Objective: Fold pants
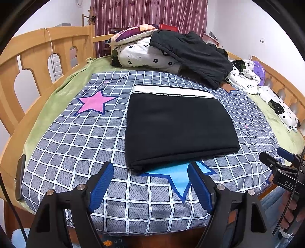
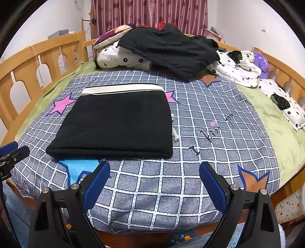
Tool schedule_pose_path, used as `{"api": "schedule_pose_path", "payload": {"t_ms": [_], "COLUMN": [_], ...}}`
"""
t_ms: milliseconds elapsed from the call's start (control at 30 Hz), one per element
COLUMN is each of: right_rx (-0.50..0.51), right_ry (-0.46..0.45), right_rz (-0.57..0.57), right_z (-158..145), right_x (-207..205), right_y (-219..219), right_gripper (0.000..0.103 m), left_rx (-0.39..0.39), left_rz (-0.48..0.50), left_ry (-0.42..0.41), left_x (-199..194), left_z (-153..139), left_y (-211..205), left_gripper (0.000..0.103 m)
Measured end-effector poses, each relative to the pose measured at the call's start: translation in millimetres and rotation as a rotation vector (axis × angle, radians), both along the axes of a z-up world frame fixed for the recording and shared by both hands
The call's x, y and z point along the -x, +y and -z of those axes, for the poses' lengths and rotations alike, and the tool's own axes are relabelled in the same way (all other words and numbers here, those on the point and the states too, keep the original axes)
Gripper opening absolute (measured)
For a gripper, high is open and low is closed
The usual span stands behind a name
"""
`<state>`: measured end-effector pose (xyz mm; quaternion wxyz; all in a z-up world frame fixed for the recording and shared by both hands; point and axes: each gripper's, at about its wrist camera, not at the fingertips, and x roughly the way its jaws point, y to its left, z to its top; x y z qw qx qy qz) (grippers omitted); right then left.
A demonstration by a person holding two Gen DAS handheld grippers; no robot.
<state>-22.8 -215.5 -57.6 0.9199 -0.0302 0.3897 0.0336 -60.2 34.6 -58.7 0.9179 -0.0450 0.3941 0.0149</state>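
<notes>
Folding looks finished: the black pants (image 1: 179,127) are laid as a neat rectangle over the blue star (image 1: 177,177); left gripper (image 1: 150,183) and right gripper (image 2: 154,183) are held wide open, empty, short of that star; only withdrawal seems needed

White walls (image 1: 238,22) and maroon striped curtains (image 1: 148,13) are seen behind a wooden bed frame (image 1: 28,57), checked star-print sheet (image 2: 190,152) spread over it.

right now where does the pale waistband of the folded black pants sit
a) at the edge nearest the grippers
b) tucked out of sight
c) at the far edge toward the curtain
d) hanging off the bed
c: the folded black pants lie flat on the checked sheet, the pale waistband along their far edge.
</notes>
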Motion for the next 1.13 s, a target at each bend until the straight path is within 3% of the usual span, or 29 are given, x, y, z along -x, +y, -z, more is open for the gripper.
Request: {"api": "schedule_pose_path", "payload": {"t_ms": [1133], "right_rx": [0.021], "right_ry": [-0.010], "right_rz": [0.005], "right_z": [0.7], "right_x": [3.5], "right_y": [-4.7], "right_gripper": [0.093], "left_rx": [-0.019], "left_rz": [-0.008], "left_ry": [-0.007], "left_x": [-2.5], "left_z": [0.2], "left_y": [-3.6], "left_gripper": [0.079]}}
